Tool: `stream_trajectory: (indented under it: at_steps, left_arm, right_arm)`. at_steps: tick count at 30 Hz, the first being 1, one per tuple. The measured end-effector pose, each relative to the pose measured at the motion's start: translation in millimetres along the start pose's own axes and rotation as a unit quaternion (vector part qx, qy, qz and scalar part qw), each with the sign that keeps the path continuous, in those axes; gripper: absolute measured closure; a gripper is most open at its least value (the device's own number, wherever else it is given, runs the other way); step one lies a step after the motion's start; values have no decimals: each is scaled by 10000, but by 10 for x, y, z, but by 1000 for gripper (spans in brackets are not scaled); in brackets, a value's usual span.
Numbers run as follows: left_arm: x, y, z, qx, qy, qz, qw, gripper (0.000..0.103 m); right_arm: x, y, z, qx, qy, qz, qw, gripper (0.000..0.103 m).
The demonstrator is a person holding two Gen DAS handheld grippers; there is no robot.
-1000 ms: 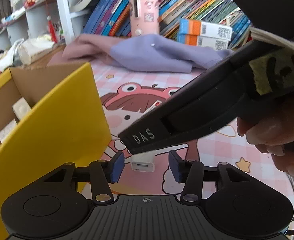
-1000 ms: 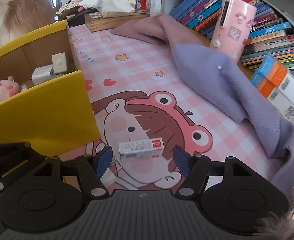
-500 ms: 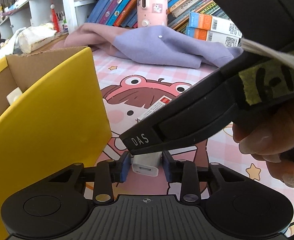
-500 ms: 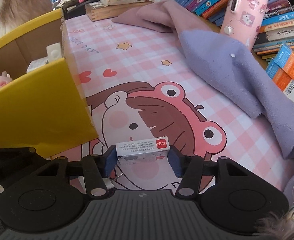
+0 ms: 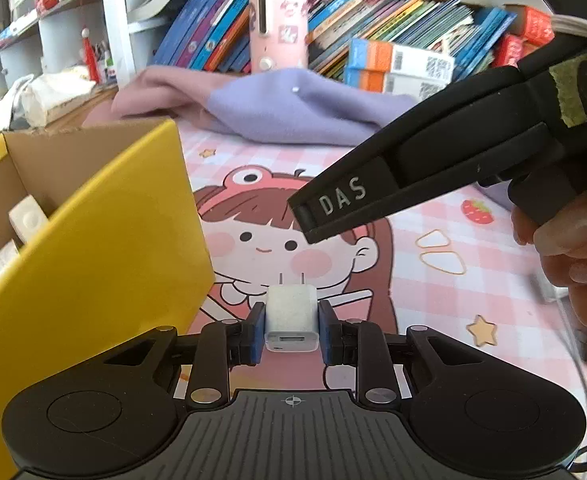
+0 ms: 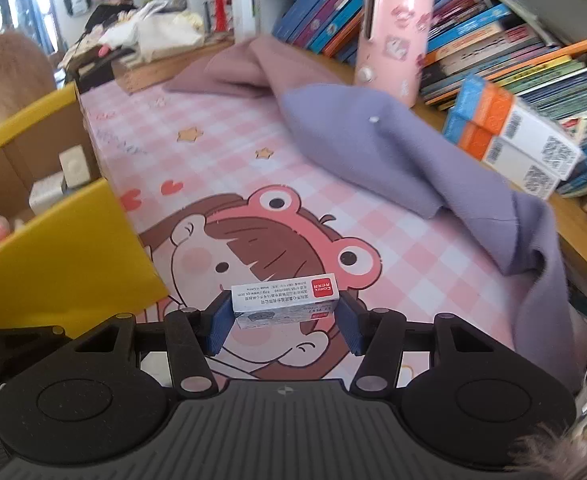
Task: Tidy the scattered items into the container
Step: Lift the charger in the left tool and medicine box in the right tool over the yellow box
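Left gripper [image 5: 289, 330]: your blue pads are pinched on the white plug adapter [image 5: 291, 314], one on each side; the jaws have just been closing onto it. Its two prongs point away from you and its USB port faces the camera.
Right gripper [image 6: 284, 322]: you have it clamped on the small white box [image 6: 284, 300] with the red label, one pad at each short end. The box sits level across the jaws, above the mat.
Your right hand [image 5: 569, 248]: seen from the left wrist view, fingers wrapped on the black handle marked "DAS", to the right of and above the adapter.
Container: yellow cardboard box [image 5: 105, 240], flaps open, just left of both grippers. A white square item [image 5: 27, 218] and other small things lie inside; what they are is hard to tell.
Surface: pink checked cartoon mat [image 6: 229, 168].
Background: purple cloth [image 6: 393, 152] draped at the mat's far edge, pink tumbler [image 5: 278, 26] behind it against a row of books [image 5: 393, 16].
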State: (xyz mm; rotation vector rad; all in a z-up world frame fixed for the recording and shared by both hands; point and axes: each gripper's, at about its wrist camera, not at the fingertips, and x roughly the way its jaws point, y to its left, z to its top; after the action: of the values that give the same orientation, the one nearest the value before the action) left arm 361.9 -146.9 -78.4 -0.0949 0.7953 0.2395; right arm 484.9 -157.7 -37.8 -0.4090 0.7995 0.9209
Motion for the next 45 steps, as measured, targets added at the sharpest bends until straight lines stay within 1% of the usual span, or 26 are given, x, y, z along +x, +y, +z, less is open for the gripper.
stream_trajectory:
  at_steps: [8, 12, 16, 22, 26, 34, 41, 45]
  left_arm:
    - [-399, 86, -59, 197, -38, -435, 9989, 78]
    - [-667, 132, -82, 336, -203, -648, 9971, 78]
    - [-947, 188, -118, 506, -439, -785, 9947, 78]
    - [-1255, 299, -221, 658, -583, -926, 9918, 78]
    - [-1452, 392, -294, 758, -681, -1023, 9895, 78]
    - [-1754, 648, -412, 941, -870, -1344, 9826, 78]
    - [-1970, 928, -545, 1179, -1035, -1558, 9753, 78]
    - [-2084, 1117, -638, 1298, -1041, -1657, 9720, 78]
  right_arm:
    - [-461, 185, -55, 112, -310, -117, 9994, 51]
    - [-724, 288, -122, 162, -432, -192, 9988, 51]
    - [-1018, 406, -208, 188, -585, -328, 9976, 51]
    - [-1394, 643, -307, 149, -853, -594, 9945, 51]
    - [-1598, 805, -389, 246, -938, -737, 9925, 51]
    - [-1886, 1239, -585, 444, -1022, -1000, 9887, 51]
    - [-2034, 1725, -732, 642, -1085, -1227, 9844, 51]
    - [-2090, 1980, -815, 816, -1101, -1416, 9804, 51]
